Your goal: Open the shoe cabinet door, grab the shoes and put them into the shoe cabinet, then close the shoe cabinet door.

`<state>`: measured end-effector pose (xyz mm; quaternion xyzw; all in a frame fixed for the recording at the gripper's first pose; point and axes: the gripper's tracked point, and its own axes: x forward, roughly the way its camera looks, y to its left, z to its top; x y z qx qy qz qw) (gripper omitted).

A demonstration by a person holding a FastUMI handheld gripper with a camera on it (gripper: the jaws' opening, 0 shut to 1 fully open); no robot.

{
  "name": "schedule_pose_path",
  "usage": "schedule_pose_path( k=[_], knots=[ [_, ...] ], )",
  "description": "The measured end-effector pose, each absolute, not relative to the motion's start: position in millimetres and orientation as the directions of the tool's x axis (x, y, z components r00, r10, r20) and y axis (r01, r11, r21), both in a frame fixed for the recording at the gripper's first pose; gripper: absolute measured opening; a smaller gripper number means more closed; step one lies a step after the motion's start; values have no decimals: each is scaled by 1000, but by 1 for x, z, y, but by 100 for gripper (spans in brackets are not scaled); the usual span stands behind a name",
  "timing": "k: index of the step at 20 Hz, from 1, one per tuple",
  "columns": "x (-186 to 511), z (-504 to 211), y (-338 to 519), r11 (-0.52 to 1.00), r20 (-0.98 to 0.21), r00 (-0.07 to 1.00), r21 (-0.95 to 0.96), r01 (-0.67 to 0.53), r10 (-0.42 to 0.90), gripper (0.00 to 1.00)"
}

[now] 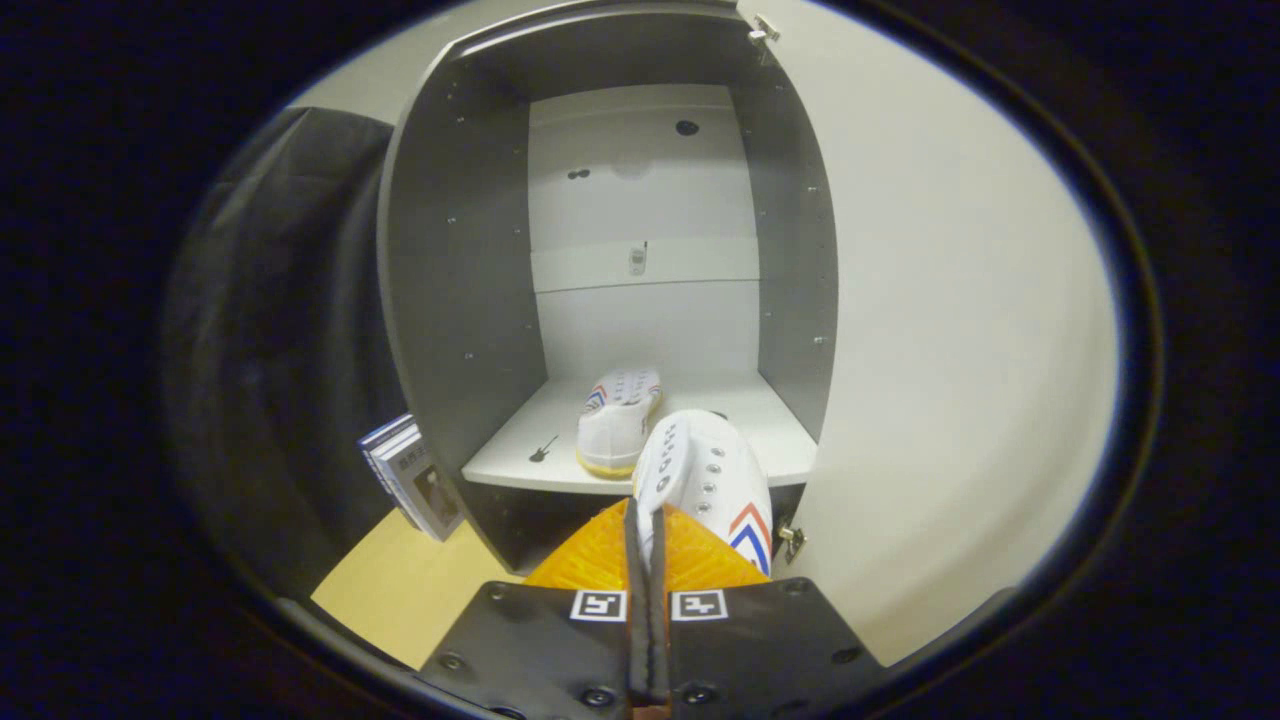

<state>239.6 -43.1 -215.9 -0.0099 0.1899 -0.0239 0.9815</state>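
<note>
Hand-held gripper (pixel 645 520) pinches shoe (pixel 712 475); another (pixel 617 420) inside cabinet (pixel 460 300)

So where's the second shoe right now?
The second shoe is pinched in the tongs, at the shelf's front edge, beside the first shoe.

A few books (pixel 412 478) stand upright on the pale wooden floor (pixel 400 590), against dark cloth (pixel 280 340).
</note>
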Motion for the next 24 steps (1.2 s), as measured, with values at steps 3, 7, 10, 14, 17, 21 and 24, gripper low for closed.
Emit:
schedule_pose_path(
  k=[3,7,10,14,17,21,24],
  knots=[
    [271,-229,-47,998,-400,914,-27,57,-63,2],
    [302,-237,-55,996,-415,905,-37,80,-88,2],
    [324,-239,-58,996,-430,899,-58,68,-86,2],
    [353,-243,-59,995,-449,890,-85,43,-77,2],
    [371,-243,-65,992,-459,885,-126,23,-79,2],
    [397,-246,-77,993,-457,885,-110,42,-88,2],
    [420,-248,-84,989,-454,884,-138,49,-107,2]
  ],
)
